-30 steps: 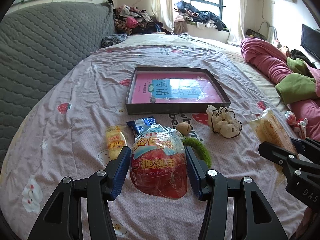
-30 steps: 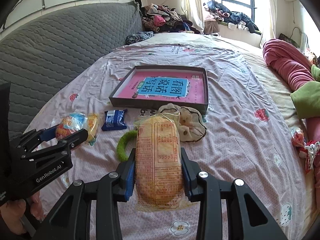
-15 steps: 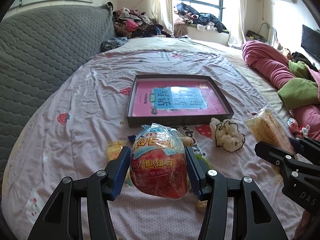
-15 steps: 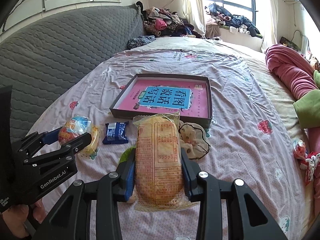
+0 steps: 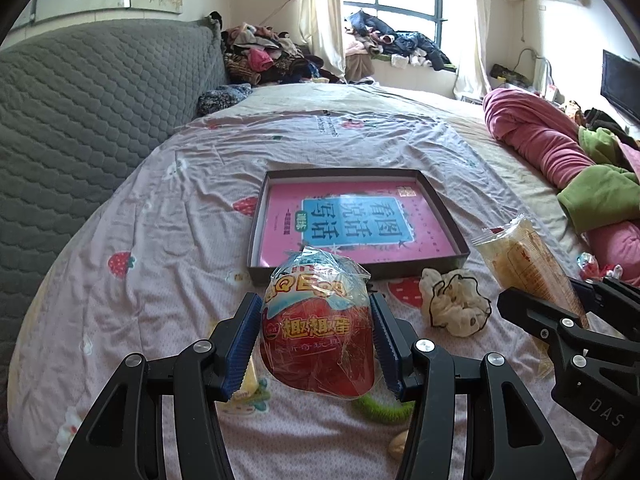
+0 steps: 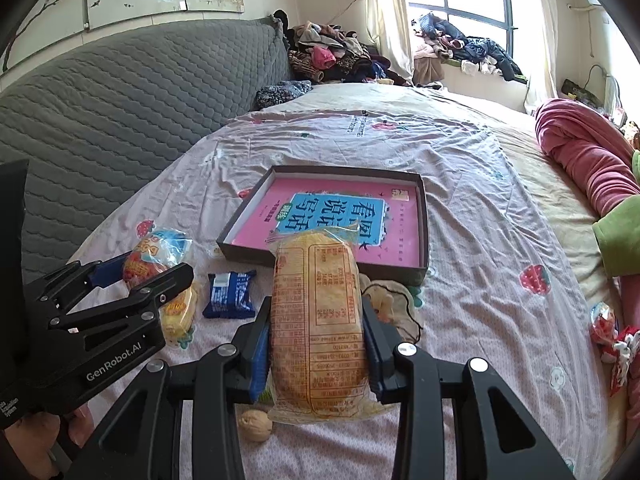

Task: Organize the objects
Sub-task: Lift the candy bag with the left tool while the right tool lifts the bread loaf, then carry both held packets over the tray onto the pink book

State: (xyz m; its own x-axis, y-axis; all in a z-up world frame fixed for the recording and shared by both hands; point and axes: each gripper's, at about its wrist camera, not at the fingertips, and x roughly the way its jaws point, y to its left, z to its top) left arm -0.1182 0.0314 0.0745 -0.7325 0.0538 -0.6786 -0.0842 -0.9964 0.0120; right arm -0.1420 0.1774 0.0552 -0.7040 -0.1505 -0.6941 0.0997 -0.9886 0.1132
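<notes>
My left gripper (image 5: 316,340) is shut on a red and blue egg-shaped toy packet (image 5: 318,328), held above the bed. My right gripper (image 6: 316,344) is shut on a long yellow bread packet (image 6: 316,320), also lifted. Ahead of both lies a shallow dark box (image 5: 448,220) with a pink and blue book (image 5: 352,224) inside. In the right wrist view the box (image 6: 424,236) is just past the bread's far end. The left gripper (image 6: 132,280) with its packet shows at the left there; the right gripper's fingers (image 5: 532,312) and the bread (image 5: 524,256) show at the right of the left wrist view.
On the pink bedsheet (image 5: 160,240) lie a blue snack packet (image 6: 232,290), a yellow packet (image 6: 180,312), a cream scrunchie (image 5: 456,304), a green ring (image 5: 380,406) and a walnut (image 6: 254,424). A grey headboard (image 5: 80,120) runs along the left; pink and green bedding (image 5: 560,152) is piled right.
Both grippers have carried their packets forward and slightly up toward the box, which now looks nearer. The small items on the sheet have slid down under the grippers. Both grips are unchanged.
</notes>
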